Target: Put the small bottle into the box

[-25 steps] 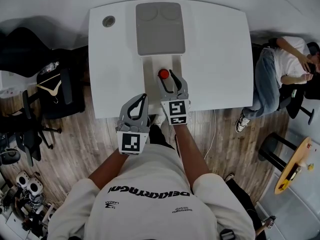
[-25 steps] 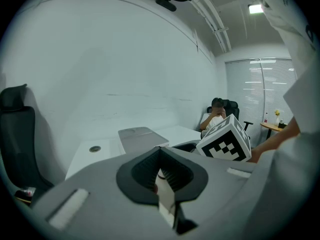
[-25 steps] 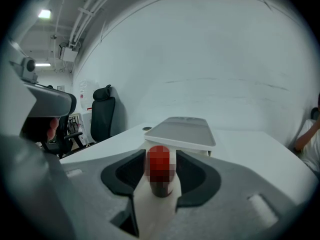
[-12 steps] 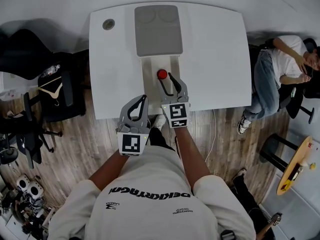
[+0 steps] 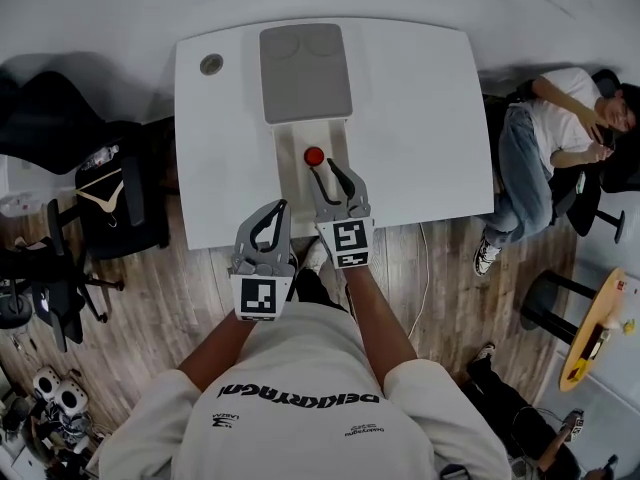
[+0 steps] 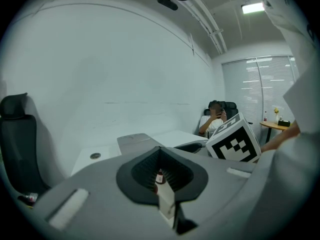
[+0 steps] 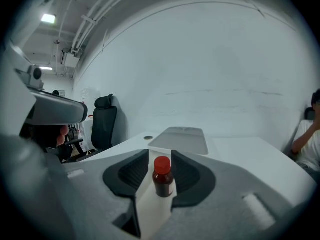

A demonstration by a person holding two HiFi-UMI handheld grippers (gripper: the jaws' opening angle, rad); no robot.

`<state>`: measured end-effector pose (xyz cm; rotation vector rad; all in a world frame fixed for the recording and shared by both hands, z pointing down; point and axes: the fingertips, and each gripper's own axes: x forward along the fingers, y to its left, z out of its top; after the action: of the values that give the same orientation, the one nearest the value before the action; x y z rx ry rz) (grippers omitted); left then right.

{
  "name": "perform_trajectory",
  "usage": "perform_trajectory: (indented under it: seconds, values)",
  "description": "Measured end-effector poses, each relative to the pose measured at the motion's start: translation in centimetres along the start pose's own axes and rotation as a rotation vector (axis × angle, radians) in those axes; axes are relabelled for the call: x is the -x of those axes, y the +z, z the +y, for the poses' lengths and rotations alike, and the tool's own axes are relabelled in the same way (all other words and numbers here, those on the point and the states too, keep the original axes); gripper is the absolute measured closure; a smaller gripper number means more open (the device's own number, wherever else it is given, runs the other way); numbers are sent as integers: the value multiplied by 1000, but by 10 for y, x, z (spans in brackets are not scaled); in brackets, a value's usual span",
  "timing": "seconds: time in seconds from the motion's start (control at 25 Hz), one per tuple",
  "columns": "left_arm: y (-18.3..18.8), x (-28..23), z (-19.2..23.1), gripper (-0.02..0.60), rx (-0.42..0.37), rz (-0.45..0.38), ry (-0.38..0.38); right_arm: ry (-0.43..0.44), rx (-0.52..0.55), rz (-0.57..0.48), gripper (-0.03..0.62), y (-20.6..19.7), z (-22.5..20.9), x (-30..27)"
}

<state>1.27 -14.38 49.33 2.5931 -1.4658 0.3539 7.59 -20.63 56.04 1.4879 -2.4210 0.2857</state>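
Note:
A small brown bottle with a red cap (image 5: 313,156) stands upright on a white panel (image 5: 330,133) in front of a grey box (image 5: 305,68) at the table's far side. My right gripper (image 5: 325,168) reaches toward it. In the right gripper view the bottle (image 7: 163,176) stands between the fingertips of that gripper (image 7: 160,153). Its jaws have just been closing, and thin gaps still show on both sides, so it is open. My left gripper (image 5: 283,206) hangs over the table's near edge, shut and holding nothing. Through its hollow (image 6: 160,148) the bottle (image 6: 159,177) shows far off.
The white table (image 5: 420,118) has a round cable hole (image 5: 211,64) at its far left corner. Black chairs (image 5: 110,188) stand to the left. A person (image 5: 560,128) sits at the right, with a small round wooden table (image 5: 600,328) nearer.
The right gripper's jaws have narrowed around the bottle, which still stands in the same spot. The left gripper has stayed put.

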Motion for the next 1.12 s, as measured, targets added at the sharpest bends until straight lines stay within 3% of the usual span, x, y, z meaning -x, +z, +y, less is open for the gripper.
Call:
perform_trajectory:
  seconds: [0.52,1.12]
  values:
    - [21,3,-13,574,-30,-44,1,-29,25,-68,582,31,2,37]
    - [38,13,-22,574,-46,-76,3,-59,3,-127,603,55,-1,71]
